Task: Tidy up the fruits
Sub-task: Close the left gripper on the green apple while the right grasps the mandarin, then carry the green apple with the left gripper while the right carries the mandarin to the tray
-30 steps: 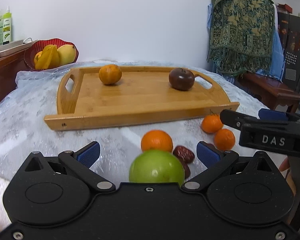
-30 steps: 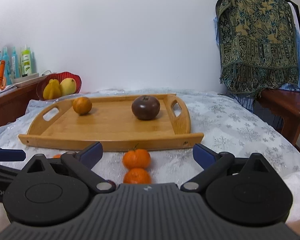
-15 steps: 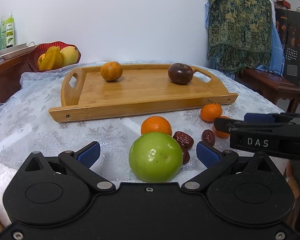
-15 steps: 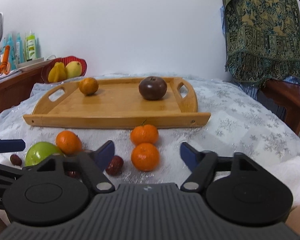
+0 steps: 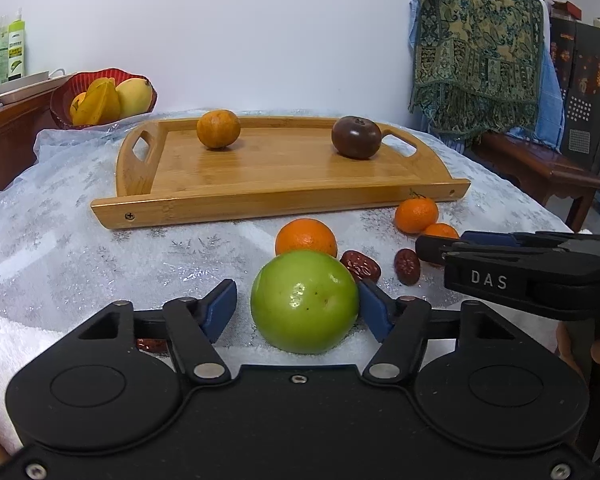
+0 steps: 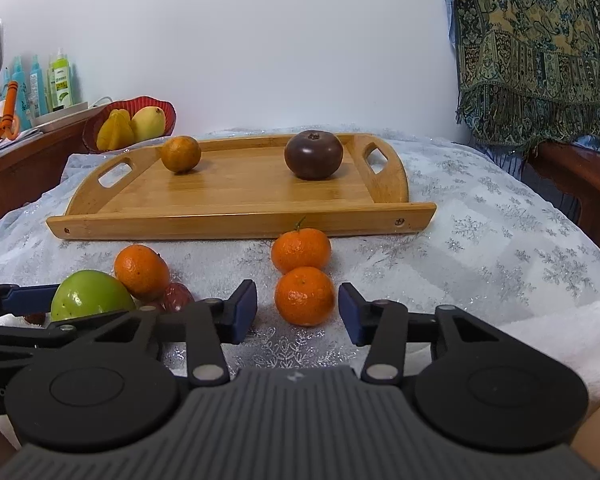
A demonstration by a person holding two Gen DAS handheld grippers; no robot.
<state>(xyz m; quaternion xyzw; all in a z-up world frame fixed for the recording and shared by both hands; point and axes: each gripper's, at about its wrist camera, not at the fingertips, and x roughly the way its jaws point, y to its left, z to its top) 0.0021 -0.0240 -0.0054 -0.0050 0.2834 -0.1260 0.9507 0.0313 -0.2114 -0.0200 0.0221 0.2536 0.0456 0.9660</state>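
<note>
Now, left gripper [image 5: 298, 307]: my jaws are closing round the green apple [image 5: 305, 301]; the right pad looks to be at its skin, the left pad stands apart from it, so no clamp yet.
Right gripper [image 6: 297, 308]: my jaws are closing on the nearer mandarin [image 6: 305, 295], which sits between the pads with a gap on both sides.
Fruit on the cloth: an orange [image 5: 305, 237] touches the apple's far side, two red dates [image 5: 361, 265] lie just beside it, and a second mandarin [image 6: 301, 249] touches the one I am after.
Tray [image 5: 260, 204]: beyond the loose fruit, holding an orange fruit [image 5: 218, 128] and a dark round fruit [image 5: 356, 137], well apart.
Risk, apple: with one pad landing first, I judge it may roll sideways off centre.
Risk, neighbours: the touching orange and mandarin could be nudged and roll across the cloth.
Risk, grippers: my two tools work near each other; lifting together could knock them.
</note>
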